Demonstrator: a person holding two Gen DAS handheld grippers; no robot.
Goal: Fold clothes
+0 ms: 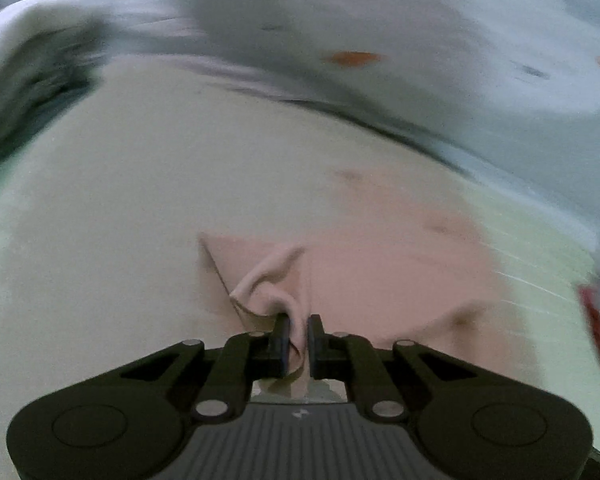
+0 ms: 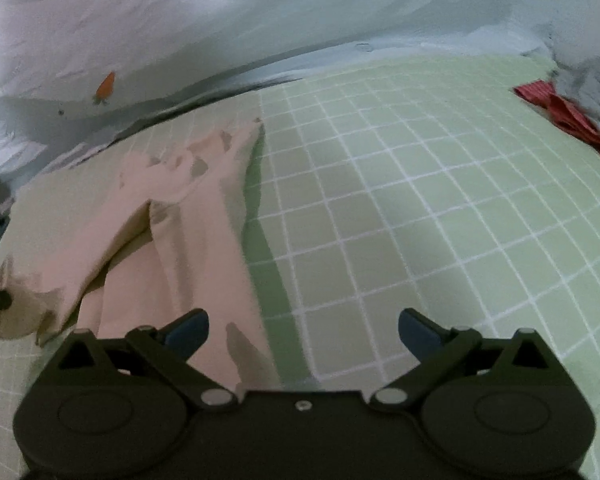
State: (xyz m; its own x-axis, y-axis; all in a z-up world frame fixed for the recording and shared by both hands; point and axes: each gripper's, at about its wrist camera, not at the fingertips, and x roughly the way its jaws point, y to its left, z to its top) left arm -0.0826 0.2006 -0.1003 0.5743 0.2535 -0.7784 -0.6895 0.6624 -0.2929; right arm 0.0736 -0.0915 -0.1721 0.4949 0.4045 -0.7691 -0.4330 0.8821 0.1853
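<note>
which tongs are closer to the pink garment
Left. The left tongs are shut on a fold of the pink garment; the right tongs hang open beside its edge, gripping nothing.

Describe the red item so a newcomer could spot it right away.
Start from the green grid-patterned sheet that covers the surface. Follow it to its far right edge, where it meets the pale carrot-print bedding. There lies the red cloth, crumpled and apparently striped, the only red thing in view, far from the beige-pink garment on the left.
</note>
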